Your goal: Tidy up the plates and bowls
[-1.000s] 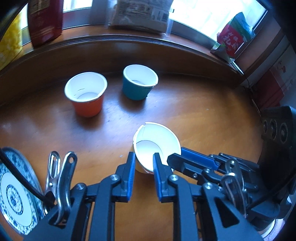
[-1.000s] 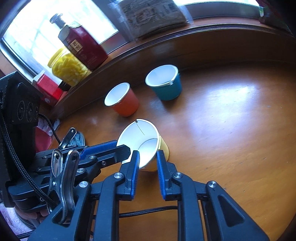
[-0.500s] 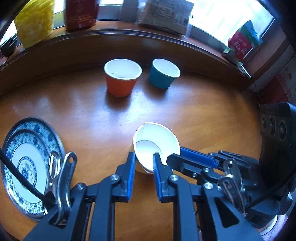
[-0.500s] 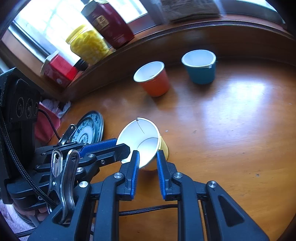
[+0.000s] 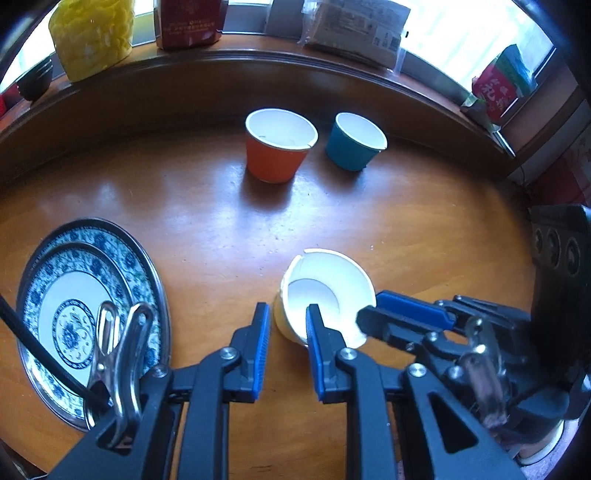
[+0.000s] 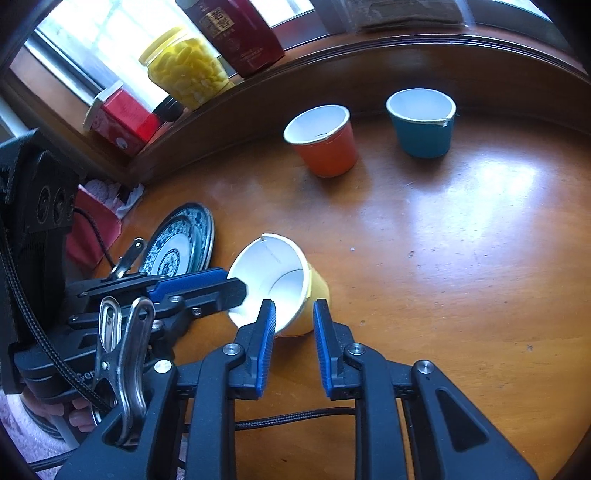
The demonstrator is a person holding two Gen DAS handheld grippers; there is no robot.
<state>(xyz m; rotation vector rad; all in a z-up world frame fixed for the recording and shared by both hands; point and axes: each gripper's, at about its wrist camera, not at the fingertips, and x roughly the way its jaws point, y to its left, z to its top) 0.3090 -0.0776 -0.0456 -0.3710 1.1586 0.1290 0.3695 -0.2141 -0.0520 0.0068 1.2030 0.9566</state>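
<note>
A yellow paper bowl [image 5: 325, 280] with a white inside hangs tilted over the wooden table, its mouth turned towards the cameras. My left gripper [image 5: 287, 314] is shut on the near-left part of its rim, one finger inside and one outside. My right gripper [image 6: 294, 308] is shut on the wall of the same yellow bowl [image 6: 269, 269] from the other side. An orange bowl [image 5: 275, 158] and a blue bowl [image 5: 351, 151] stand upright side by side at the back. At the left, two blue-patterned plates [image 5: 74, 306] lie stacked on the table.
A raised wooden ledge [image 5: 258, 70] curves along the back of the table. On the sill behind it stand a yellow jar [image 5: 92, 33], a dark red box [image 5: 188, 18] and a clear packet [image 5: 354, 29]. Bare tabletop [image 6: 461, 258] lies to the right.
Both grippers have carried the yellow bowl leftwards. The plates have come into full view, and the orange and blue bowls have shifted right in the pictures. Both grips look unchanged.
</note>
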